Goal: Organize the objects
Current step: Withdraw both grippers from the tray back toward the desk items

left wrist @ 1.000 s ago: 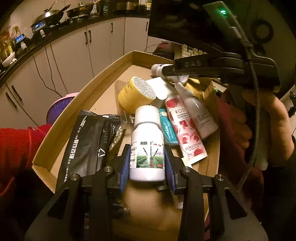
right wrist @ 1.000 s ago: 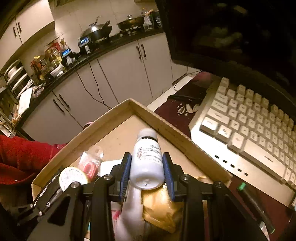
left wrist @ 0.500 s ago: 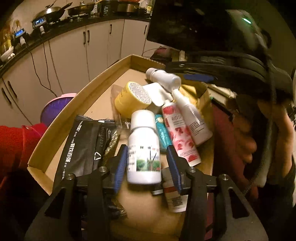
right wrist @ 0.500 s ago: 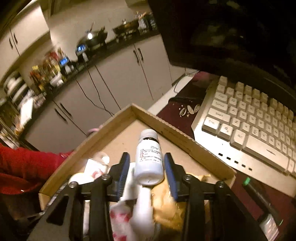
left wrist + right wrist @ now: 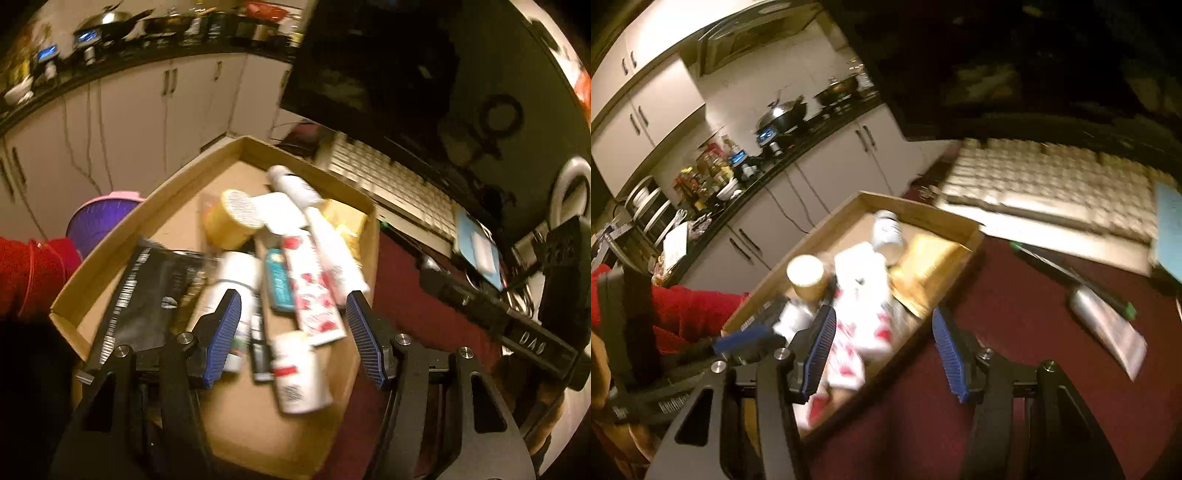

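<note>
A dim kitchen with white cabinets fills the upper left of both views; nearer, a dark red desk mat carries a shallow cardboard tray [image 5: 110, 254], with a pale keyboard [image 5: 1045, 192] to its upper right. The left gripper [image 5: 293, 332] hovers low over the tray's near end, jaws wide apart and holding nothing; the right gripper [image 5: 882, 347] is likewise spread and empty over the tray's right rim. Inside the tray lie a white bottle [image 5: 236, 284] beside a black pouch [image 5: 147, 295], a rose-print tube [image 5: 310, 291], a yellow tub [image 5: 231, 218] and another small white bottle [image 5: 888, 232] at the far corner. Both views are blurred. For the next pick I would choose a bottle lying clear of its neighbours and close across its body. Open room lies on the mat at lower right; the tray walls and the keyboard edge hem in the rest
</note>
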### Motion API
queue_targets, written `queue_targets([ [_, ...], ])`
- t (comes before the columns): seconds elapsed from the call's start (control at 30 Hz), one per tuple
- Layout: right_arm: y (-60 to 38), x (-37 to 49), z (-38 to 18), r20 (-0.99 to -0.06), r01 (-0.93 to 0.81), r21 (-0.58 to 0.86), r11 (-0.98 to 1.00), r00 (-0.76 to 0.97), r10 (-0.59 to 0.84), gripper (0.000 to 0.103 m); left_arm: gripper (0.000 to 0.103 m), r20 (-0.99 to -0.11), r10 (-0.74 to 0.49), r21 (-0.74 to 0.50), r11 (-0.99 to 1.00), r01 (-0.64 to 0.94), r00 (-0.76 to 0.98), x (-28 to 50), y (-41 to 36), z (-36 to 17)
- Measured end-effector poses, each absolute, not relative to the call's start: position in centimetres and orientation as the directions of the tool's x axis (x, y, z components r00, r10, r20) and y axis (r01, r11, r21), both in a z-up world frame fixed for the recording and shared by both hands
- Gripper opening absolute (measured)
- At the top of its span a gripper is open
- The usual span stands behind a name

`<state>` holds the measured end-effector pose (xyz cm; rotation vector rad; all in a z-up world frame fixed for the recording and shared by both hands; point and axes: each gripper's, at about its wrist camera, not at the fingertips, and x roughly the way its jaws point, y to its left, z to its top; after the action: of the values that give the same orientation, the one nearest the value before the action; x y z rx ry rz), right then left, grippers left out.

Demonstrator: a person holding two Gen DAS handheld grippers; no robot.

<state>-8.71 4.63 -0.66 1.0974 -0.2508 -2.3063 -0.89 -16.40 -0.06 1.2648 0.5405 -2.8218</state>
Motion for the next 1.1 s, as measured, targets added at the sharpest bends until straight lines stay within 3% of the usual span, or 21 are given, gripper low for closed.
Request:
queue_targets([
  [0.53, 15.8, -2.7, -4.3, -0.702, 0.178, 0.385, -0.906, -0.581, -0.412, 0.055, 0.060, -0.752, 0.292, -0.294, -0.951, -0.096, -0.590, -1.5, -6.1, -1.3],
  [1.0, 17.5, -3.1, -4.0, -0.694, 0.180, 0.343, -0.922, -0.613, -0.378, 0.055, 0.060, -0.770, 0.328, -0.353, -0.933, -0.062, -0.548, -2.8, -5.8, -3.2],
  [1.1, 17.3, -4.9, -4.0, -0.704, 0.226, 0.297, -0.928, -0.605, -0.373, 0.061, 0.060, -0.771, 0.334, -0.364, -0.930, -0.055, -0.542, -3.2, -6.0, -3.3],
])
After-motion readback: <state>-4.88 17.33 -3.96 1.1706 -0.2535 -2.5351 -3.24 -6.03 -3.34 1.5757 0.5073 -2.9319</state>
